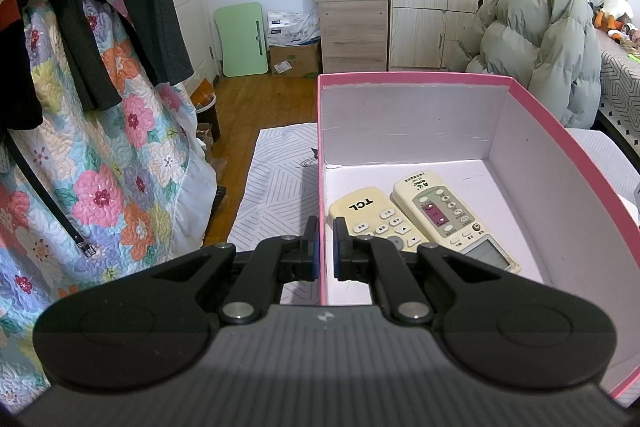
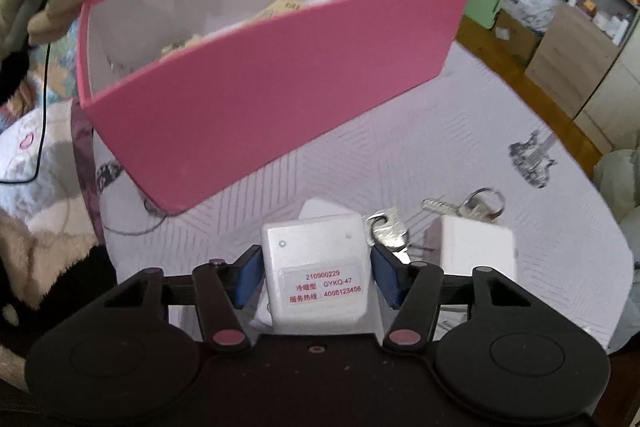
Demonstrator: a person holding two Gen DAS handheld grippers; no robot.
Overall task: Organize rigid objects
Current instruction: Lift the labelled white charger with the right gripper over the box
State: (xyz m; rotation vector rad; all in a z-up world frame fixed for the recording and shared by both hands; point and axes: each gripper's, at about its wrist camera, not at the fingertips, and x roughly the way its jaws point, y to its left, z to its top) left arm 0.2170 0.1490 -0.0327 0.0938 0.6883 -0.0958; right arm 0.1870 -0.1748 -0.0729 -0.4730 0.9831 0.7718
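Bedroom, pale quilted bedspread: right gripper clamps a white remote label-up, long axis along its fingers, near the pink box; left gripper pinches the box's left wall, two remotes inside pointing far.

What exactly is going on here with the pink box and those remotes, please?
Someone is tidying loose items into the pink box. The left hand-held gripper clamps the box's wall, steadying it; two remotes already lie inside. The right hand-held gripper holds a white remote, label up, just outside the box. Keys and a white block wait on the bedcover.
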